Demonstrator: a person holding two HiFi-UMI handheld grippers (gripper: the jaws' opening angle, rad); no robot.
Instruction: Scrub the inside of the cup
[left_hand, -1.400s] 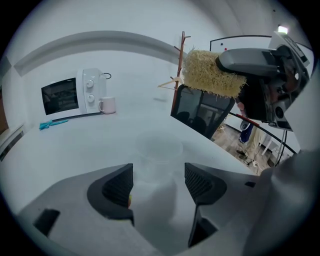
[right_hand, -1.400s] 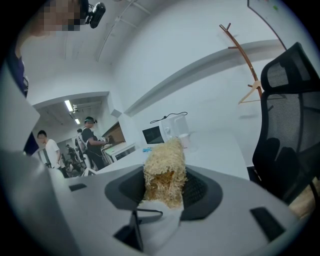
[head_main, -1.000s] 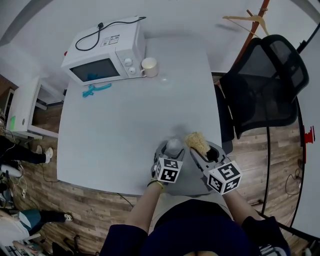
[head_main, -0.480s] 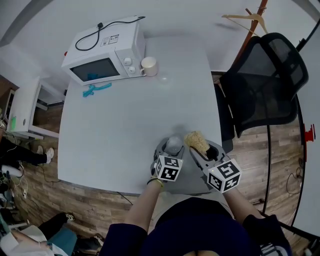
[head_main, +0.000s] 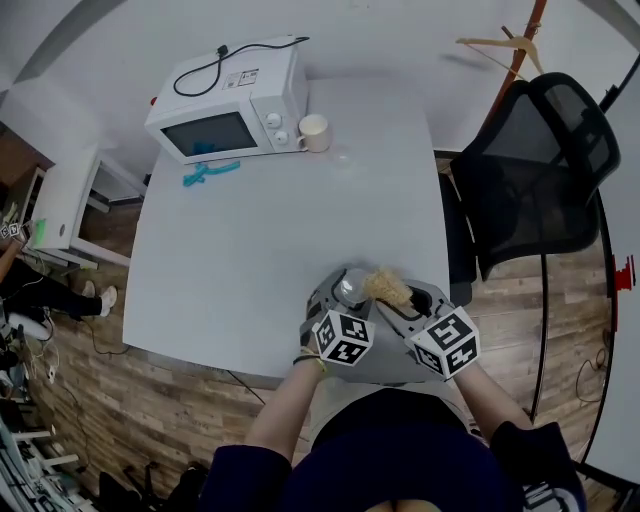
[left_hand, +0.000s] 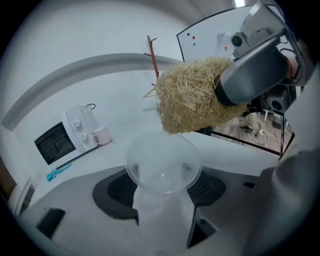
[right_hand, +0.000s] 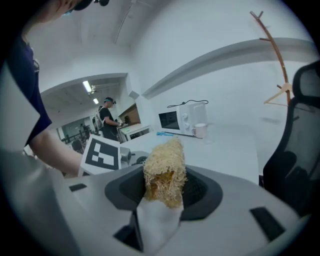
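Left gripper (left_hand: 162, 194): fingers clamped on the lower body of a clear cup (left_hand: 162, 160), which is held mouth up over the near edge of the worktop (head_main: 260, 230). Right gripper (right_hand: 161, 195): fingers clamped on a straw-coloured loofah scrubber (right_hand: 165, 170), its free end at the cup's rim; whether it touches the rim cannot be told. Microwave (head_main: 228, 118) and mug (head_main: 314, 132) stand side by side at the worktop's far end, well apart from the cup.

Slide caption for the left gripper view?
Left gripper grips a clear cup; right gripper holds a loofah scrubber close to its mouth.
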